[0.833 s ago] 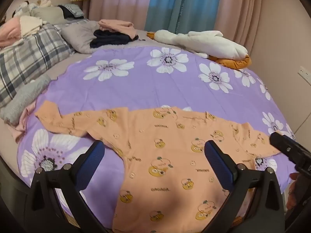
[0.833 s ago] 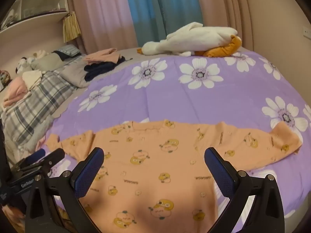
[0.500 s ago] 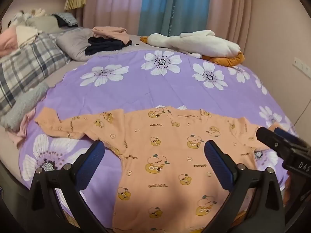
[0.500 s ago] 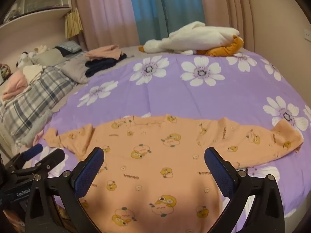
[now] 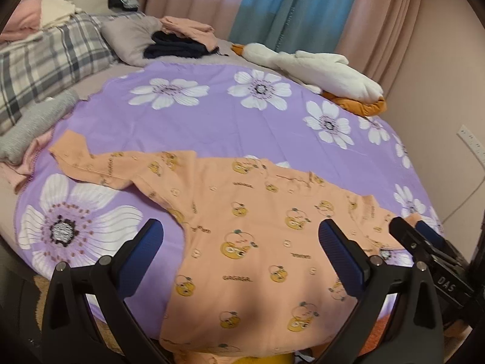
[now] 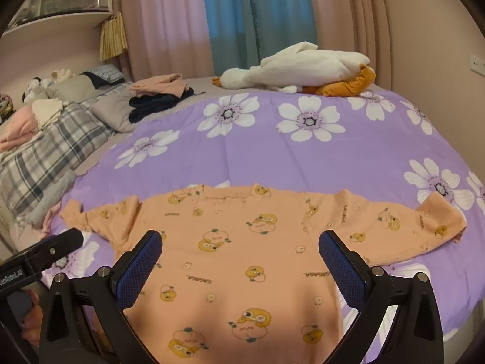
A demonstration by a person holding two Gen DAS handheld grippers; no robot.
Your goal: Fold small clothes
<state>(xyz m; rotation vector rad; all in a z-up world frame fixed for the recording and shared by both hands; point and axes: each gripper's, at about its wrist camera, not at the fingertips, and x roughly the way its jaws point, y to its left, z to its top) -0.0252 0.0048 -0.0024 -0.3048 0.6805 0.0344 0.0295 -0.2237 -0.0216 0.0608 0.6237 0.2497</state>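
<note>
The orange shirt [image 5: 248, 242] is laid flat on the near part of the bed, on top of a purple sheet [image 5: 212, 127] printed with large white flowers. It is a small long-sleeved garment of soft knit fabric, patterned with yellow cartoon chicks and small lettering. Both sleeves are spread outward to the sides, the one on the left of the left wrist view slightly rumpled at the cuff, and the neckline is turned toward the far side of the bed. The hem hangs over the near edge of the bed.

The left gripper [image 5: 241, 251] is held above the body of the shirt; its jaws are spread wide apart and nothing is gripped between the ribbed blue pads [image 5: 145, 248]. The right gripper [image 6: 241, 253] is likewise held over the shirt's middle, angled downward, with its jaws fully apart and nothing between them.

At the far edge of the bed a white plush goose [image 6: 300, 66] with orange feet is seen lying on its side. A plaid blanket [image 6: 45, 157] is bunched along the left side, and folded dark and pink clothes [image 6: 160, 97] are stacked on a grey pillow [image 5: 130, 36]. Pink and blue curtains [image 6: 230, 21] hang in soft vertical folds behind.
</note>
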